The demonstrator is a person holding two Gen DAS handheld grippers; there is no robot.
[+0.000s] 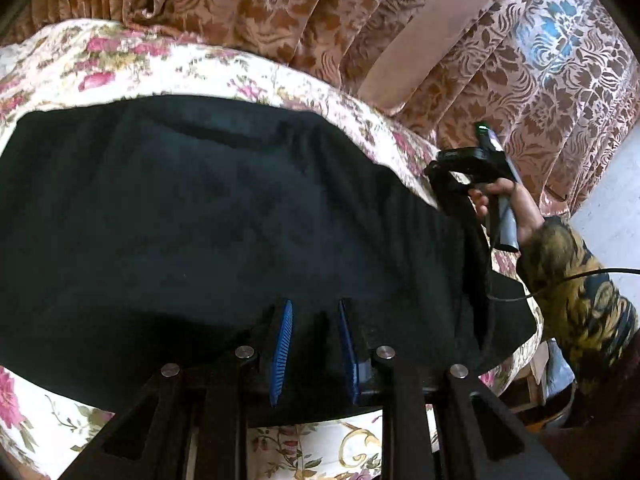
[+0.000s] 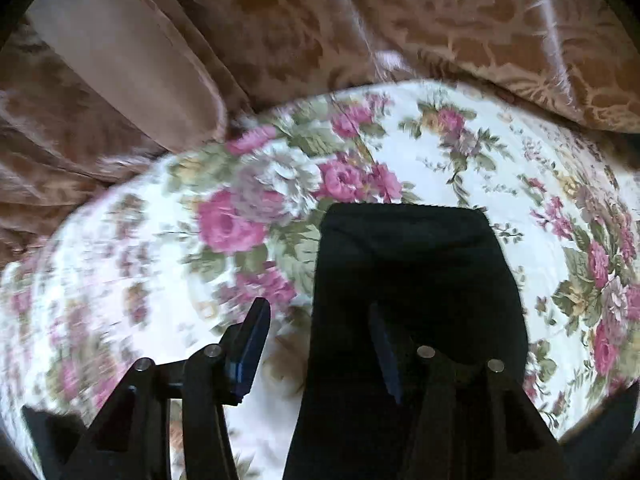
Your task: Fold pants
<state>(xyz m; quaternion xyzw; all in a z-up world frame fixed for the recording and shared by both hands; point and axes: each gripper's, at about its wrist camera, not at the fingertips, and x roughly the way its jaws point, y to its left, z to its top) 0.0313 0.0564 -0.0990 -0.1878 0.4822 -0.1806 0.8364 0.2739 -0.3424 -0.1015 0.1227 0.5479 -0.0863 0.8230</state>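
Note:
Black pants [image 1: 200, 220] lie spread across a floral bedsheet [image 1: 120, 56] and fill most of the left wrist view. My left gripper [image 1: 314, 306] hovers over their near edge, its blue pads [image 1: 282, 344] a little apart, with only flat cloth showing behind the gap. At the pants' right edge a hand [image 1: 496, 196] in a patterned sleeve grips the other tool's handle. In the right wrist view, which is blurred, a narrow end of the pants [image 2: 408, 264] lies flat on the sheet [image 2: 140, 240]. My right gripper [image 2: 318, 306] stands wide open above it, one finger over the sheet and the other over the black cloth.
Brown patterned curtains [image 1: 280, 8] hang right behind the bed's far edge, and they also back the right wrist view [image 2: 400, 20]. A pale floor [image 1: 612, 200] shows at the far right. A black cable [image 1: 560, 280] trails past the sleeve.

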